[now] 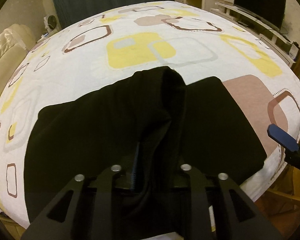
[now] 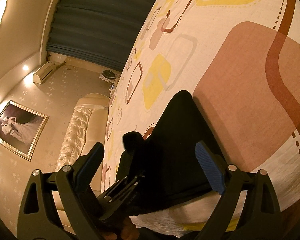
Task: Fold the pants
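Right now the black pants lie folded on the bed, a ridge of cloth lifted in my left gripper; whether its jaws pinch it, I cannot tell. At three o'clock my right gripper stands open, empty. If that ridge slips free, the fold could bunch.

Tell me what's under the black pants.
The black pants lie on the patterned bedsheet. A raised fold sits between the left gripper fingers. Whatever lies beneath the fabric is covered.
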Tool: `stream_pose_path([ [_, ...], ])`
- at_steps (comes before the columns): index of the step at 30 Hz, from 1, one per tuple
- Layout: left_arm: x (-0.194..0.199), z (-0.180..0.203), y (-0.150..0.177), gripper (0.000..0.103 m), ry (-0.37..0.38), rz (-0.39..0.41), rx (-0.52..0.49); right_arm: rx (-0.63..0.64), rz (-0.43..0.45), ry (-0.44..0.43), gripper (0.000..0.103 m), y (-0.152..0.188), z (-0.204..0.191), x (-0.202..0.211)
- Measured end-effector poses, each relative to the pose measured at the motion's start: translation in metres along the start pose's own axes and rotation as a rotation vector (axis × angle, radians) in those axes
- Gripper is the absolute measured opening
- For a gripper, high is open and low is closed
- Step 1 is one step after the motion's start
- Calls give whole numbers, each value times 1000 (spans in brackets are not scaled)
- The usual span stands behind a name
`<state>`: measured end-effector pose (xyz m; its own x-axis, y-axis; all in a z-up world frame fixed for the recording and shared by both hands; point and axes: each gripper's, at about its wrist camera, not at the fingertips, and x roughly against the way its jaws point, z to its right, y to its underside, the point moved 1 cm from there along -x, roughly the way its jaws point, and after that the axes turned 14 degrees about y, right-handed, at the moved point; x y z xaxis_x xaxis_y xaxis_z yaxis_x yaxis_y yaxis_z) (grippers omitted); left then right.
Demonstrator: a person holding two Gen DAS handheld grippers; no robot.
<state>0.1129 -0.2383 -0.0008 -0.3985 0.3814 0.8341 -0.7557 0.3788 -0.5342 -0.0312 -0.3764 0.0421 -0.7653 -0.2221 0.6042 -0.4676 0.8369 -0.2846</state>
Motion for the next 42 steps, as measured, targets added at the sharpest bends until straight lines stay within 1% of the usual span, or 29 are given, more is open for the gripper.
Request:
stream_pose_path([
  [2,-1,2,1,30,-2,-2,-11,-2,-1,0,93,0,1,-1],
  [3,-2,4,2,36,1,-2,-22,-1,-1,0,93,0,1,-1],
  [4,-2,6,3,38,5,0,-27,1,-1,1,93,0,1,-2],
  [5,-2,7,4,42,15,6,-25,1,0,1,93,0,1,-1],
  [8,5,7,5,47,46,18,1,-2,1,-3,93,0,1,-1],
  [9,11,6,5,51,71,26,15,-1,3,-4,93,0,1,-1],
  [10,18,5,6,54,93,36,23,2,4,-6,93,0,0,0],
  [12,39,0,7,67,126,73,31,5,8,-11,93,-1,-2,1],
  [14,61,-10,10,70,142,122,43,8,10,-24,93,-2,-5,2],
  [15,77,-18,13,75,148,151,46,14,7,-33,93,-3,-7,3],
  [17,104,-42,22,80,131,193,57,32,3,-43,93,-2,-13,3],
  [20,125,-80,35,81,115,208,93,70,-19,-57,92,1,-24,0],
  [23,136,-133,63,81,68,190,168,111,-50,-45,92,9,-32,-10],
  [24,139,-153,77,81,48,189,207,126,-70,-35,93,13,-35,-16],
  [27,140,-193,107,81,-13,187,276,174,-126,12,93,23,-40,-35],
  [30,140,-216,124,81,-30,185,335,232,-151,90,92,31,-43,-50],
  [32,140,-225,130,81,-35,187,368,254,-146,132,92,32,-43,-57],
  [34,139,-231,129,81,-15,180,397,244,-154,153,92,32,-40,-64],
  [35,139,-233,127,81,1,188,415,239,-156,172,92,32,-39,-68],
  [37,139,-232,125,81,8,199,418,278,-178,195,92,35,-44,-77],
  [40,137,-227,126,81,6,191,391,360,-223,230,92,43,-57,-87],
  [42,136,-226,126,81,1,187,378,379,-260,241,82,47,-62,-94],
])
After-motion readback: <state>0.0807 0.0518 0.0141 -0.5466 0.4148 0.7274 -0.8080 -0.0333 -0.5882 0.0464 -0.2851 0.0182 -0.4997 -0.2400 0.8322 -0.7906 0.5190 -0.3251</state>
